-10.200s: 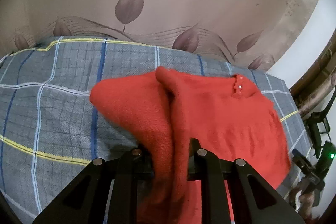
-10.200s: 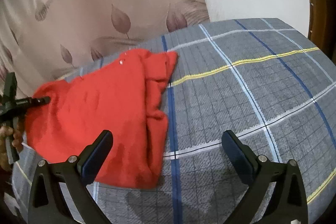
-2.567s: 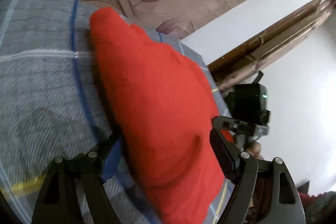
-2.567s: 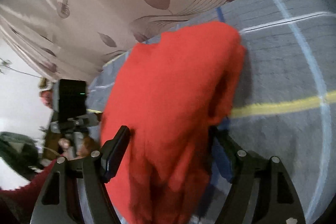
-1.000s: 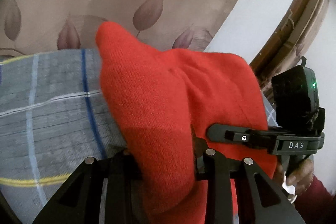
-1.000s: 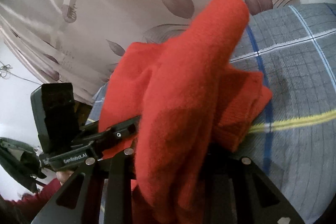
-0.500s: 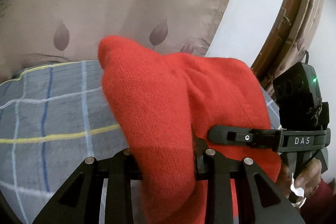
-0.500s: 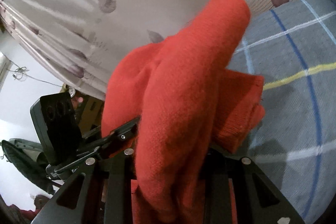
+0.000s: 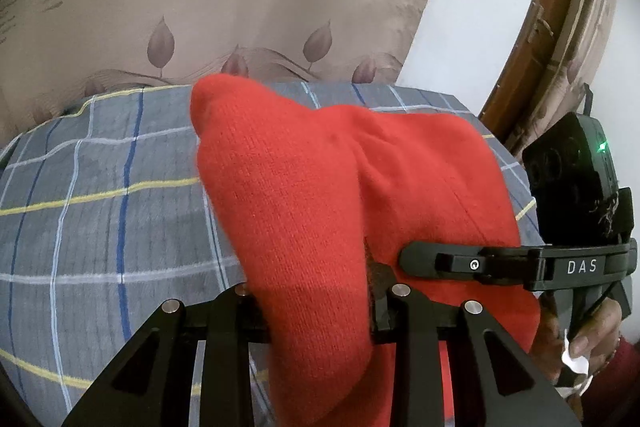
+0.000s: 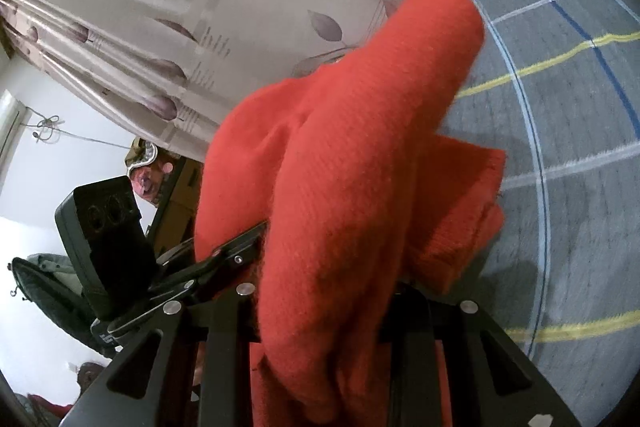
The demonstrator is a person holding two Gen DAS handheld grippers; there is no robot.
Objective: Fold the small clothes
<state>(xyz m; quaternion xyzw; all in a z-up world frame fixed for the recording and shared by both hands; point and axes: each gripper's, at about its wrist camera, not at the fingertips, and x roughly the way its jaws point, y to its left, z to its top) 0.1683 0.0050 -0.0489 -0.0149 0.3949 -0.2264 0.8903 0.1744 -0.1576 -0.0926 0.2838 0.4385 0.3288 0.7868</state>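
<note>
Garment: red knitted woollen sweater [image 9: 320, 195], bunched in the centre of both views, lifted above the grey plaid bed cover [image 9: 100, 219].
Left gripper [image 9: 316, 301]: closed on a thick fold of the knit, lower centre of frame.
Right gripper [image 10: 320, 311]: clamped on another fold, lower centre of its view.
Handling: soft, light and limp by the look of it; it sags and may slip unless held at doubled edges.
Free edge: a loose flap [image 10: 464, 211] hangs at right.
Room: open bed cover at left; patterned curtain [image 9: 224, 7] close behind.
</note>
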